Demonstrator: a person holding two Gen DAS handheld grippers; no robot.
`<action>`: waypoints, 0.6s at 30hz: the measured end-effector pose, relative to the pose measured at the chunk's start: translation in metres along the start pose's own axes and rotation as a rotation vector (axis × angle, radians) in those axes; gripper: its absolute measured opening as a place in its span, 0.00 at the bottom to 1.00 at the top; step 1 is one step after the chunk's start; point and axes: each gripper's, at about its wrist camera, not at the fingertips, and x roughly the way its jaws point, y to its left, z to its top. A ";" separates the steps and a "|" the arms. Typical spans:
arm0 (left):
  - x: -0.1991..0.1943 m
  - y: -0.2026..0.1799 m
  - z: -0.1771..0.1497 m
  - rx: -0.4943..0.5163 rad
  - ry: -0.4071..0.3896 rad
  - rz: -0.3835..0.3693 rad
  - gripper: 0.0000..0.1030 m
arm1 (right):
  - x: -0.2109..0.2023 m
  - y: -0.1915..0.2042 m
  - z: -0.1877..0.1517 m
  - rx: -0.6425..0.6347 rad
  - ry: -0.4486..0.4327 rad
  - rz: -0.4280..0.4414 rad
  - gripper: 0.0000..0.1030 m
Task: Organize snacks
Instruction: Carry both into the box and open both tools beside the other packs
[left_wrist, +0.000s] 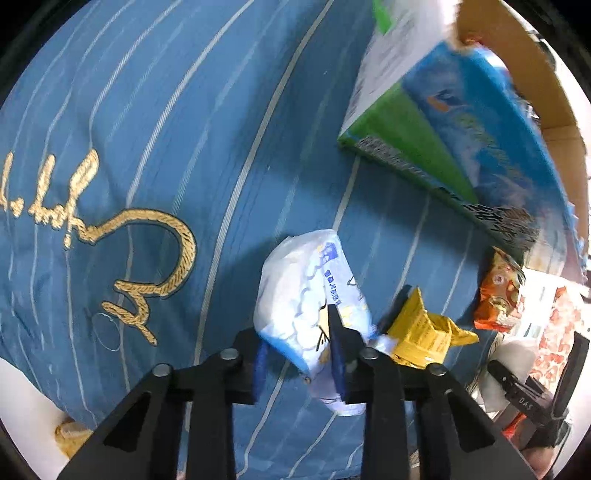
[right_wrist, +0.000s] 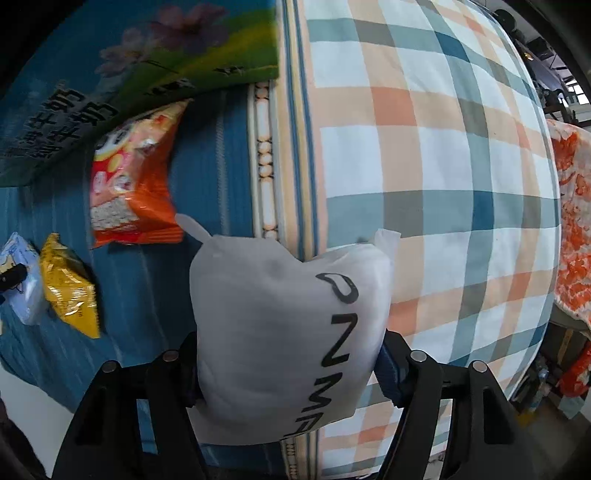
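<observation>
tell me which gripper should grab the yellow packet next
Neither is free now. The left gripper pinches the white-and-blue packet right beside the yellow packet, so left is nearer; the right gripper holds the white bag.

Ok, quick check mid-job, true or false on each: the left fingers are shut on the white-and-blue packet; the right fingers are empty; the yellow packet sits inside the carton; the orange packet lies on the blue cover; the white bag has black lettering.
1. The left gripper is shut on the white-and-blue packet. True.
2. The right gripper is empty. False: a white bag sits between its fingers.
3. The yellow packet sits inside the carton. False: it lies on the blue cover, outside the carton.
4. The orange packet lies on the blue cover. True.
5. The white bag has black lettering. True.
</observation>
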 end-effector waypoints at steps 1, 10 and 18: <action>-0.010 0.002 -0.005 0.009 -0.012 0.002 0.19 | -0.003 0.002 -0.002 0.001 -0.003 0.012 0.70; -0.070 -0.049 -0.033 0.152 -0.148 0.026 0.16 | -0.057 0.030 -0.024 -0.040 -0.080 0.090 0.69; -0.142 -0.060 -0.072 0.297 -0.222 -0.025 0.16 | -0.142 0.048 -0.030 -0.123 -0.197 0.174 0.68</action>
